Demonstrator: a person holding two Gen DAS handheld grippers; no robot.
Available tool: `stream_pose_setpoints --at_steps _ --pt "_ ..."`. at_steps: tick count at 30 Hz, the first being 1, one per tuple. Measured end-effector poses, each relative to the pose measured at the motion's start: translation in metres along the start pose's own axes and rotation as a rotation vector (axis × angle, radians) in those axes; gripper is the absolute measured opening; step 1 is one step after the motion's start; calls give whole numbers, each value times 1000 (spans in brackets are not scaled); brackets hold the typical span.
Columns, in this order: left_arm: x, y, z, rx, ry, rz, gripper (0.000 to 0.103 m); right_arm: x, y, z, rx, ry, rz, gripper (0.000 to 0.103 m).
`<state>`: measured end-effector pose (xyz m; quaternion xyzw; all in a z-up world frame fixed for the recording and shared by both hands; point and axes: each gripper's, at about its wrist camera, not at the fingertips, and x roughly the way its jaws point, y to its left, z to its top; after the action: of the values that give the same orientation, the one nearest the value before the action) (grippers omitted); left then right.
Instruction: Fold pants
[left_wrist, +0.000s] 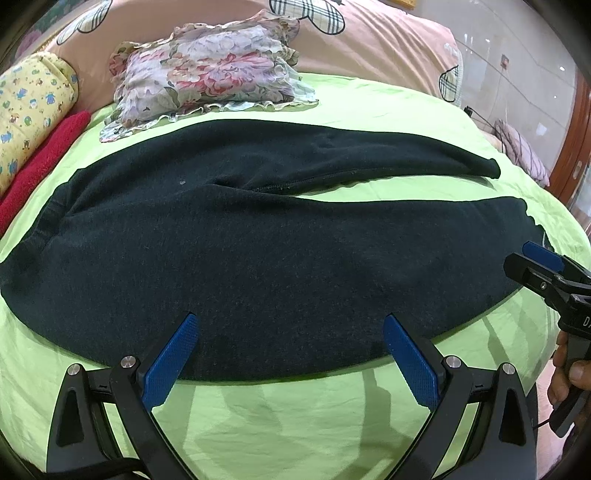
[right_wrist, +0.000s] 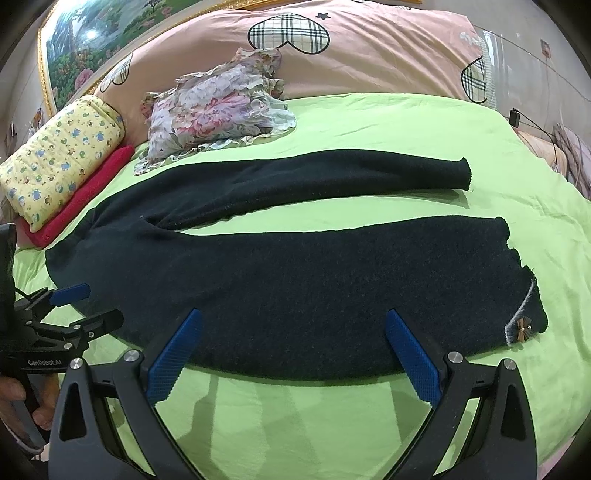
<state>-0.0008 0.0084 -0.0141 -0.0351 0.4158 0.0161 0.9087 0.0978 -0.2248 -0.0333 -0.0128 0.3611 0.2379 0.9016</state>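
The pants (right_wrist: 295, 273) are lying crosswise ahead of both wide-open tongs, left gripper (left_wrist: 290, 332) nearer the waistband, right gripper (right_wrist: 293, 328) seemingly nearer the cuffs.

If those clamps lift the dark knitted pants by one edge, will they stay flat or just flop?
The dark knitted pants would probably flop: they lie limp, following the green bedsheet. The fuzzy knit probably grips the ribbed blue pads rather than slipping. With both legs spread long, ungripped parts will likely drag.
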Motion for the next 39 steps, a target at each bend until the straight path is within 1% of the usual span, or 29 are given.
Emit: stream_pose_setpoints --at_steps 39 --pt "5 10 3 -39 25 -24 100 0 6 4 1 13 7 100"
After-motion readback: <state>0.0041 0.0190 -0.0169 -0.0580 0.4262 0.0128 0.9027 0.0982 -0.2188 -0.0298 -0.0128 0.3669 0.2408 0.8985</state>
